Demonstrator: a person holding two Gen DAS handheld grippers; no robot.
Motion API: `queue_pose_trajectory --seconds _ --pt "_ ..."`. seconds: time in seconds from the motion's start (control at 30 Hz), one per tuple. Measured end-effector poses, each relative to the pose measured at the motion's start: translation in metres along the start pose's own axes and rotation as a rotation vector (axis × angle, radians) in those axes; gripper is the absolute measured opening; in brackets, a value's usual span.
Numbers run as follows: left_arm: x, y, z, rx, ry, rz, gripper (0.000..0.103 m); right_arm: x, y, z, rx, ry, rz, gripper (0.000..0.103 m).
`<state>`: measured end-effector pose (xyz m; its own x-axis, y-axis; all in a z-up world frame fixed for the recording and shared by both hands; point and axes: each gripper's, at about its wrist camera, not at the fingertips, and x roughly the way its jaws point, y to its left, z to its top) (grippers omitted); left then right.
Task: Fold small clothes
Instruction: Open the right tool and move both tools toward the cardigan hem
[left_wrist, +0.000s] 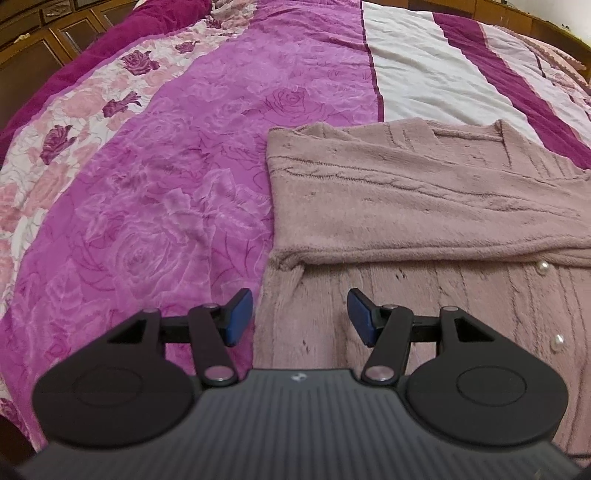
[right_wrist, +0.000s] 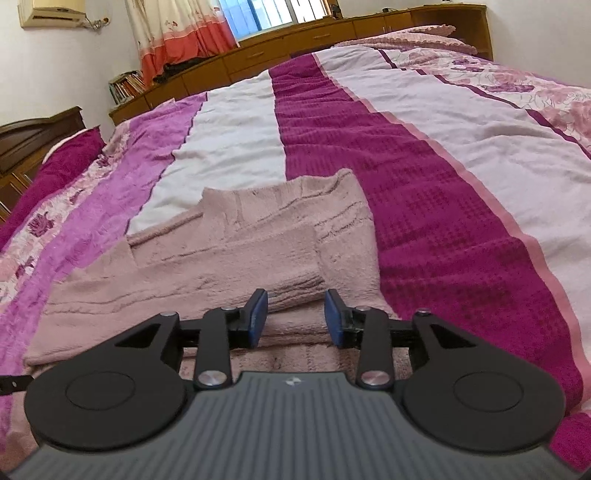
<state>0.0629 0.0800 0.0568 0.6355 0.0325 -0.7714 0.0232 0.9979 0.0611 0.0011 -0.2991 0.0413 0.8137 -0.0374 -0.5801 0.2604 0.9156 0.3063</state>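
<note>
Cardigan (left_wrist: 424, 192) pink, pearl-buttoned, lies lower right on bedspread (left_wrist: 166, 184), sleeves folded across so body can fold | left gripper (left_wrist: 300, 317) spread, over its left edge | right gripper (right_wrist: 295, 319) spread, holding nothing, low centre over sleeve cuff (right_wrist: 288, 284)

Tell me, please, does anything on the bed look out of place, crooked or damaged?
Nothing stands out. The pink sweater lies flat on the bedspread, a sleeve folded across it. The left gripper and the right gripper are both open, holding nothing.
</note>
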Motion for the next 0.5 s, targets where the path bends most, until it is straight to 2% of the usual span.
queue_pose_trajectory --seconds 0.03,0.1,0.13,0.27,0.5 --pt "-0.003 0.0 -0.002 -0.001 0.0 -0.001 0.059 -0.003 0.001 0.0 0.003 0.0 0.008 0.044" --pt "-0.009 0.001 -0.006 -0.002 0.002 -0.009 0.059 -0.01 0.002 0.001 0.004 0.004 0.023 0.055" --pt "-0.011 0.001 -0.007 -0.002 0.005 -0.013 0.059 -0.014 0.002 0.001 0.003 0.006 0.03 0.056" --pt "-0.021 0.003 -0.015 -0.012 0.01 -0.019 0.059 -0.028 0.005 -0.002 -0.028 0.019 0.026 0.057" --pt "-0.036 0.002 -0.031 -0.014 0.011 -0.032 0.059 -0.057 0.002 -0.013 -0.022 0.048 0.072 0.057"
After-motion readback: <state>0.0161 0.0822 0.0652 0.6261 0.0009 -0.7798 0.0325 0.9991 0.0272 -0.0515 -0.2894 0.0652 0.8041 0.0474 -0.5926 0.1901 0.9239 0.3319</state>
